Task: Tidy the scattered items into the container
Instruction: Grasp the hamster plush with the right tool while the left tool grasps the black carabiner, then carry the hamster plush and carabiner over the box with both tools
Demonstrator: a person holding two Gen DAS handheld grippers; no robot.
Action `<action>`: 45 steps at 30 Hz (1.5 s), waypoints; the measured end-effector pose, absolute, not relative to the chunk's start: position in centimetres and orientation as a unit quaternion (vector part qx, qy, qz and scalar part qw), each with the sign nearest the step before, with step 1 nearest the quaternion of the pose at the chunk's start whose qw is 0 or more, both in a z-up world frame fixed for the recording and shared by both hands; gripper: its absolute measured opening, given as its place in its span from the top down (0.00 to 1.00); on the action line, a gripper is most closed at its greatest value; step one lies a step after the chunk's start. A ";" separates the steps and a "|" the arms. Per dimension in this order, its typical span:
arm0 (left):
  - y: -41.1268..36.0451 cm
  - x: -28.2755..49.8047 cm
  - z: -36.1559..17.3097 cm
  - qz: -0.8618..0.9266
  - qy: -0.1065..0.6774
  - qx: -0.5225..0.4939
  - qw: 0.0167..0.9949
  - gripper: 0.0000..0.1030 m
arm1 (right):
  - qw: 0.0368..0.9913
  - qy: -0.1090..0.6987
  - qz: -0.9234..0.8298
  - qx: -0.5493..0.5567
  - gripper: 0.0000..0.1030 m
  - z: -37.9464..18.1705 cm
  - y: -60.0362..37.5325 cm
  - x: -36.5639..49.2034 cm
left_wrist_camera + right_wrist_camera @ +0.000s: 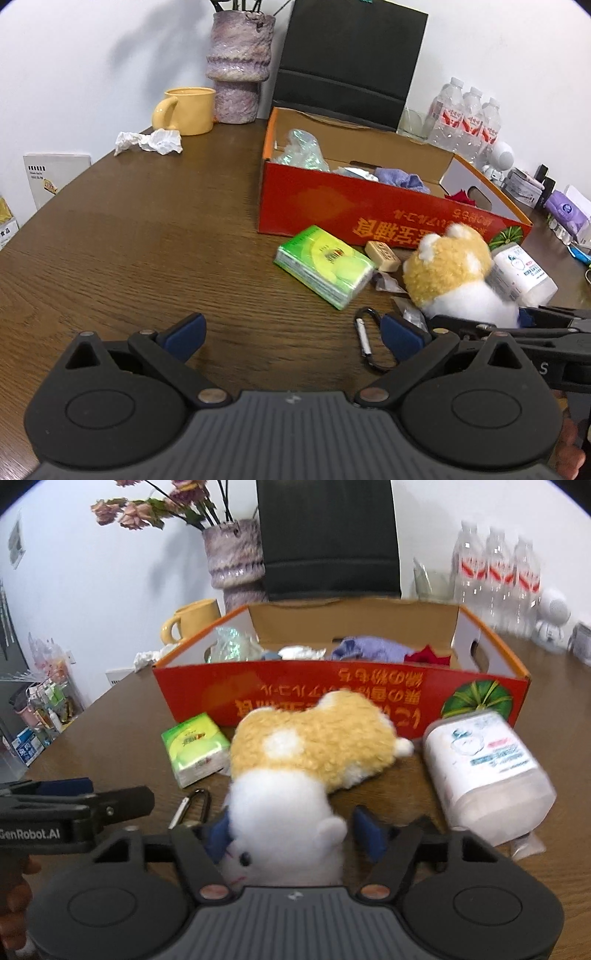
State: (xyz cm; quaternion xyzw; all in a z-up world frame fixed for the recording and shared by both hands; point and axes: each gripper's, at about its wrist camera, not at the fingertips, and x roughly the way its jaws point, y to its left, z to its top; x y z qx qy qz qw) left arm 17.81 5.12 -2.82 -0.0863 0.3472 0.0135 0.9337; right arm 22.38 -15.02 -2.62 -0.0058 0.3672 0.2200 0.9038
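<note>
Everything here is placed against the open red-and-orange cardboard box (369, 206) standing on the dark wood-grain surface (147, 240).

Well to the left of the box, at the back by the wall, a crumpled white tissue (149, 141) lies in front of a yellow ceramic mug (186, 110), with a mottled purple vase (238, 66) beside the mug. Inside the box are a clear iridescent wrapper (301, 149), a lilac cloth (400, 177) and something red (428, 653) at its right end.

The left gripper (293, 338) hangs over bare wood in front of the box's left end, its blue-padded jaws spread wide with nothing between them. Just ahead of it, in front of the box's long red wall, lies a green packet of tissues (327, 266), with a small tan block (382, 254) touching the packet's right corner. A black and silver carabiner (371, 341) lies nearer, beside the left gripper's right finger.

Further right, in front of the box's middle, the tan and white plush toy (310, 760) lies on its side. The right gripper (291, 834) has its jaws at about half width around the toy's white end; the left pad presses into the fur, while the right pad seems to stand slightly clear of it, so I cannot tell whether the grip is firm.

To the right of the toy, a white plastic bottle with a printed label (484, 764) lies near the box's right corner. Behind that end stands a pack of clear water bottles (463, 118).
</note>
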 end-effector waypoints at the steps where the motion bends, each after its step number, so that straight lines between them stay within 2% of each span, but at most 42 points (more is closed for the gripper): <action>1: 4.7 17.8 -2.9 0.014 0.348 -0.085 0.933 0.00 | 0.904 0.365 0.223 -0.001 0.49 -2.6 -15.5 22.3; 7: 2.2 18.6 -3.4 0.005 0.353 -0.069 0.933 0.04 | 0.913 0.340 0.225 0.022 0.50 -2.1 -18.0 21.5; 10: 0.9 19.0 -3.8 0.018 0.352 -0.044 0.935 0.18 | 0.914 0.336 0.228 0.027 0.50 -2.0 -18.8 21.4; 12: 0.5 18.9 -4.0 0.028 0.345 -0.027 0.938 0.32 | 0.914 0.334 0.229 0.030 0.50 -2.0 -19.0 21.4; 14: 0.5 18.7 -4.0 0.022 0.342 -0.016 0.939 0.39 | 0.913 0.333 0.235 0.030 0.50 -2.0 -19.0 21.4; 17: -0.1 18.4 -4.1 0.012 0.341 0.017 0.940 0.41 | 0.911 0.332 0.242 0.029 0.50 -2.1 -18.6 21.3; 19: -0.3 18.2 -4.0 -0.007 0.340 0.024 0.940 0.57 | 0.911 0.331 0.244 0.026 0.50 -2.1 -18.4 21.2; 20: -0.5 18.2 -3.9 -0.023 0.341 0.026 0.940 0.75 | 0.912 0.330 0.245 0.026 0.50 -2.1 -18.4 21.1; 34: 0.8 16.4 -2.7 -0.042 0.311 0.008 0.949 0.75 | 0.919 0.311 0.239 0.028 0.50 -1.4 -18.7 20.3; 45: 2.0 17.9 4.0 -0.069 0.212 -0.020 0.975 0.75 | 0.937 0.250 0.243 0.017 0.50 3.5 -18.7 21.4</action>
